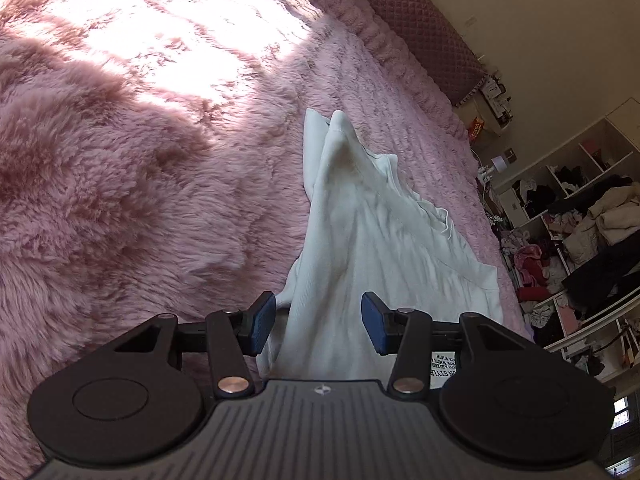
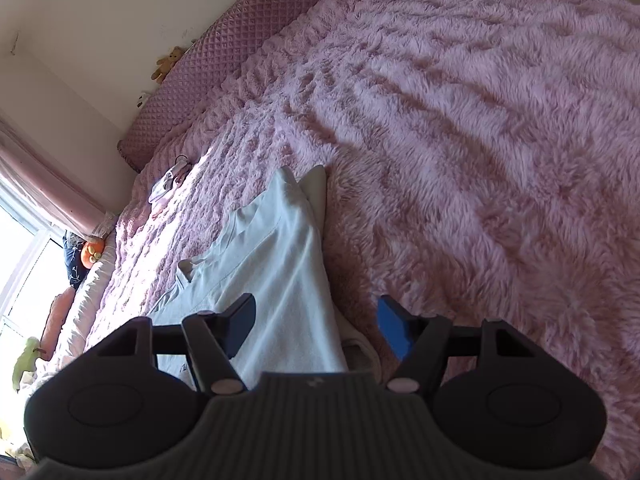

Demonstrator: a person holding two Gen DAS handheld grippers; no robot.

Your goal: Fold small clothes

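Note:
A white garment (image 1: 360, 240) lies rumpled on a pink fluffy bedspread (image 1: 140, 160), with a long part stretching away from me. My left gripper (image 1: 318, 322) is open, its blue pads on either side of the garment's near edge, not pinching it. The same garment shows in the right wrist view (image 2: 280, 264). My right gripper (image 2: 316, 324) is open over the garment's right edge, its left finger above the cloth and its right finger above the bedspread (image 2: 480, 140).
A quilted pink headboard (image 1: 420, 28) runs along the far side of the bed. Cluttered white shelves with clothes (image 1: 580, 220) stand beside the bed. A small cloth item (image 2: 168, 184), a curtain (image 2: 40, 184) and a bright window are at the left.

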